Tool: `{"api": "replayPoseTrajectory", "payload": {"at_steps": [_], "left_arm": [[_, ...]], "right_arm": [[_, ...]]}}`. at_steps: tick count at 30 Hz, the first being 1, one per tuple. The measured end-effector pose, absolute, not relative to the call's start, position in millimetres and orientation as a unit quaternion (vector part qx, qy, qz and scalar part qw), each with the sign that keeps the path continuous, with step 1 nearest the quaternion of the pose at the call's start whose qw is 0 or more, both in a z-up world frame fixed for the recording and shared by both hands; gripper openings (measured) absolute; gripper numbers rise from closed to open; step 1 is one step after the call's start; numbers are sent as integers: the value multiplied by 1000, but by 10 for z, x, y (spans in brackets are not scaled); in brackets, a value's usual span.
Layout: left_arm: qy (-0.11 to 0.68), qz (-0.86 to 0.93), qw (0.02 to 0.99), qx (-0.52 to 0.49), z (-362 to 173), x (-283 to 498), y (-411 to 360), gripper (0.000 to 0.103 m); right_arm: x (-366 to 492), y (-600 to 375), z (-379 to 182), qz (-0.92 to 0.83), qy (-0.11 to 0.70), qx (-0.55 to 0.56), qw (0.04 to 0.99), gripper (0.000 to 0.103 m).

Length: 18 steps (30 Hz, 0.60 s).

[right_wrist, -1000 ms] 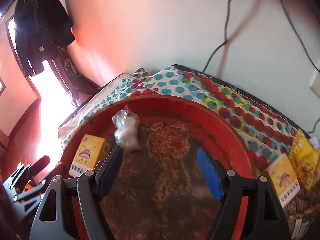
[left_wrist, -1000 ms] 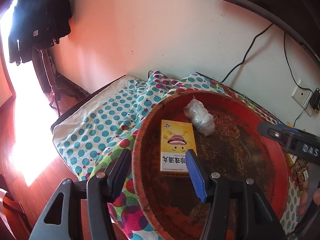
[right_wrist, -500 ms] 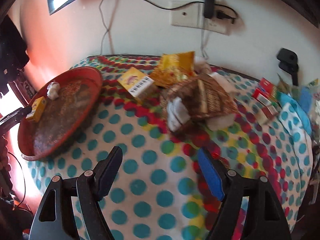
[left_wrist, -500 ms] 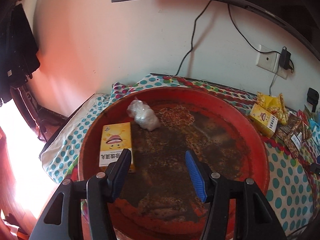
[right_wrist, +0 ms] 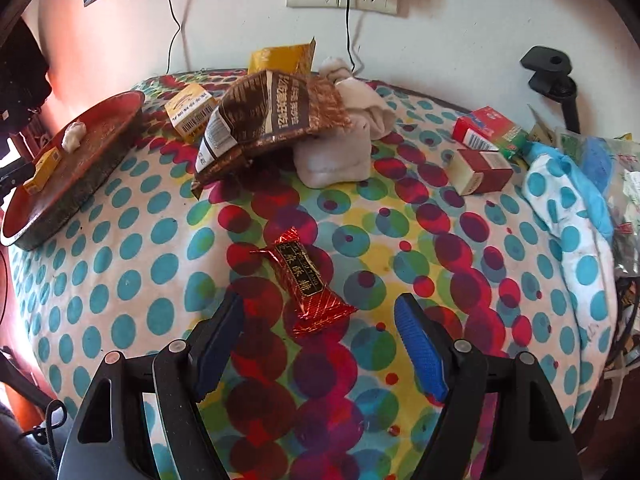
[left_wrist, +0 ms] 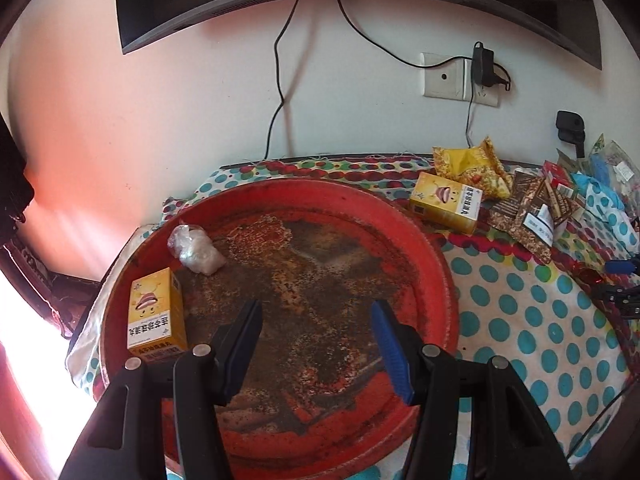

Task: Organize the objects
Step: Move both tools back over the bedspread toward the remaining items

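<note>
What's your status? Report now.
Both hand-held grippers open, empty: left over red tray, right above red candy on the cloth. Nothing in the way.

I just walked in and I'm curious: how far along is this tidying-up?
Early days, by the look of it. Done: one yellow box and a small plastic bag lie in the red tray. In hand: nothing; the right gripper is open above a red candy, and the left gripper is open over the tray. Left: another yellow box, snack bags, red packs and a sock on the cloth.
</note>
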State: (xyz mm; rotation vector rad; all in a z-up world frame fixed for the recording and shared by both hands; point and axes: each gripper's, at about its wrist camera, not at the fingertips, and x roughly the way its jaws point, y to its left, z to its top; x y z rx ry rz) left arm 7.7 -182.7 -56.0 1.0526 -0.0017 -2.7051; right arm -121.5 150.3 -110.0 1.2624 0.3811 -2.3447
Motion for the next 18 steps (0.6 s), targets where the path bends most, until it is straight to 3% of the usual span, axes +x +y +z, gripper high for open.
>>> {"api": "replayPoseTrajectory", "payload": {"at_steps": [11,15,18], "left_arm": [[-5,-922,70,380,-520,-53,-1403,58],[-6,-919,54,390,-543,-117,-1241,58],[-11,-916,50,397,-566,-158,-1137,58]], "right_arm": [[-1276,1454,-1095,-848,149,434,265,74],[-1293,1422,-1102,-847,162,431,266,64],[-1294,1437,-1108,-850,168,423,265,63]]}}
